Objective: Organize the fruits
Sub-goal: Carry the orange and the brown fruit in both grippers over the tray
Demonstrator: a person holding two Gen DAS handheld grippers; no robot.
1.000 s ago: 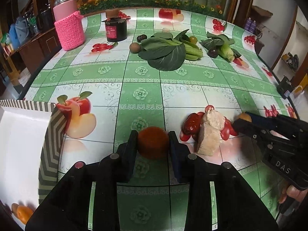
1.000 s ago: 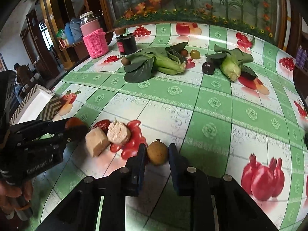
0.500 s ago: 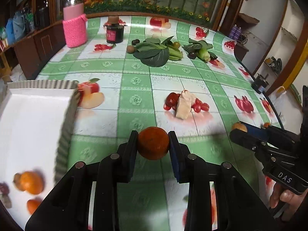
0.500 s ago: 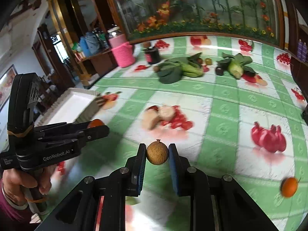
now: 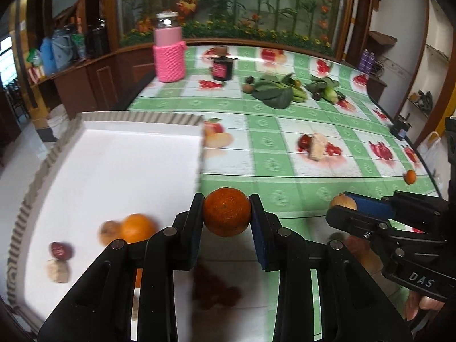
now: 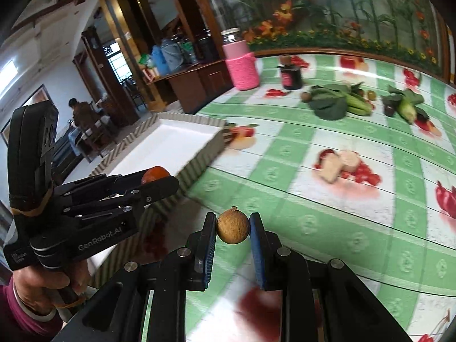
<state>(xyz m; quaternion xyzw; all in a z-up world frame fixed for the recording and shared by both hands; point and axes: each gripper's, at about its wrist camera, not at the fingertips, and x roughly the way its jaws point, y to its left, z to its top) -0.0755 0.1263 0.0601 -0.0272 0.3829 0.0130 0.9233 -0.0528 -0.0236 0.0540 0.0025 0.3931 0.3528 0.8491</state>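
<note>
My left gripper [image 5: 227,213] is shut on an orange [image 5: 227,215] and holds it in the air near the right edge of the white tray [image 5: 119,156]. The tray holds an orange [image 5: 136,228], a brown fruit [image 5: 107,231], a red date [image 5: 60,250] and a pale lump [image 5: 57,270]. My right gripper [image 6: 232,226] is shut on a small round brown fruit [image 6: 232,228], held above the table to the right of the tray [image 6: 182,136]. Each gripper shows in the other's view: the right [image 5: 340,203], the left [image 6: 158,178].
On the green fruit-print tablecloth [image 5: 285,131] lie a pale ginger piece with a red date [image 5: 316,145], a small orange [image 5: 410,176] near the right edge, leafy greens [image 5: 276,91], corn [image 5: 327,91], a dark jar [image 5: 222,67] and a pink-sleeved jar [image 5: 169,54].
Both grippers have lifted their fruits off the table and carried them left, towards the tray. The tray has come into much fuller view.
</note>
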